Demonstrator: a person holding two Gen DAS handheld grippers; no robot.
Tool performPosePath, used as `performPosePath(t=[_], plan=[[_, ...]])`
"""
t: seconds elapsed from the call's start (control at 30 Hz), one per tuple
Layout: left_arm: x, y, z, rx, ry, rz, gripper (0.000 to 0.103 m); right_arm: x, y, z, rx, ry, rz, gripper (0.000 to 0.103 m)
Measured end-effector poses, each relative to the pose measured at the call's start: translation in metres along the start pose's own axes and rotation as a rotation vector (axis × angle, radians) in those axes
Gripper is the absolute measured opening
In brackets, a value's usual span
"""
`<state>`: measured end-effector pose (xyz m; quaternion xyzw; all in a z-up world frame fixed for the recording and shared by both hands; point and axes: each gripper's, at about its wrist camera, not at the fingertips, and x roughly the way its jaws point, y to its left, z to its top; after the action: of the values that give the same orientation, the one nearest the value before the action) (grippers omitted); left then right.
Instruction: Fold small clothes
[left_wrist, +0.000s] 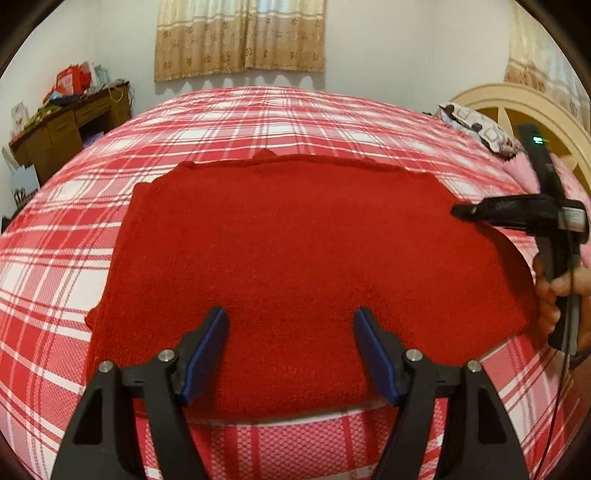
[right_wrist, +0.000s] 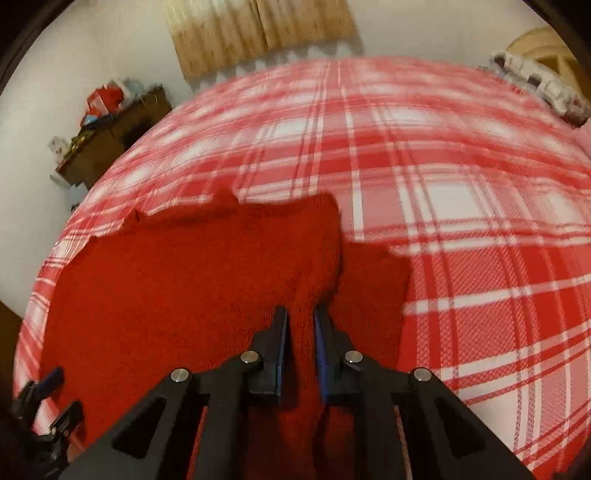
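Observation:
A red knitted garment (left_wrist: 295, 258) lies spread on the red and white plaid bed (left_wrist: 258, 122). My left gripper (left_wrist: 291, 317) is open and empty, hovering over the garment's near edge. My right gripper (right_wrist: 301, 314) is shut on the garment's right edge (right_wrist: 317, 258) and holds a fold of it raised off the bed. In the left wrist view the right gripper (left_wrist: 461, 212) shows at the garment's right side, held by a hand (left_wrist: 557, 299). The left gripper (right_wrist: 51, 391) shows at the lower left of the right wrist view.
A brown desk (left_wrist: 70, 125) piled with clutter stands at the far left by the wall. A patterned pillow (left_wrist: 476, 125) and a cream headboard (left_wrist: 535, 107) are at the far right. Curtains (left_wrist: 240, 37) hang on the back wall.

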<state>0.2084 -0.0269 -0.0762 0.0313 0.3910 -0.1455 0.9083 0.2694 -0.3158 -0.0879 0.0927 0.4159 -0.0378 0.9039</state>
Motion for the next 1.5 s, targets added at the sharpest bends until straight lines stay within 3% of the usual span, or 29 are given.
performPosePath(t=[0.1,0.2,0.4,0.5,0.7,0.97,1.2,1.37,1.5], plan=[[0.002,-0.006,-0.003,0.049,-0.008,0.02,0.084,-0.01,-0.006,-0.009,0.006,-0.028,-0.098,0.008],[0.002,-0.008,-0.004,0.067,-0.012,0.02,0.088,-0.006,-0.028,-0.014,0.089,-0.032,-0.058,0.008],[0.005,-0.008,-0.004,0.075,0.003,0.012,0.099,-0.018,-0.02,-0.007,0.076,-0.016,-0.079,0.01],[0.0,-0.006,-0.006,0.068,0.006,0.021,0.099,-0.058,-0.028,-0.014,0.18,-0.119,-0.059,0.01],[-0.012,0.003,-0.011,0.004,0.01,0.063,0.099,-0.107,0.021,-0.042,0.05,-0.211,-0.089,0.01],[-0.028,0.024,-0.008,-0.08,0.004,0.18,0.099,-0.081,0.101,-0.077,-0.085,-0.144,-0.018,0.01],[-0.025,0.044,-0.014,-0.123,0.029,0.229,0.099,-0.05,0.111,-0.102,-0.135,-0.076,-0.029,0.01],[-0.023,0.056,-0.01,-0.16,0.033,0.201,0.099,-0.049,0.107,-0.103,-0.129,-0.095,-0.011,0.011],[-0.026,0.076,-0.001,-0.245,0.0,0.132,0.099,-0.049,0.108,-0.106,-0.13,-0.105,-0.008,0.011]])
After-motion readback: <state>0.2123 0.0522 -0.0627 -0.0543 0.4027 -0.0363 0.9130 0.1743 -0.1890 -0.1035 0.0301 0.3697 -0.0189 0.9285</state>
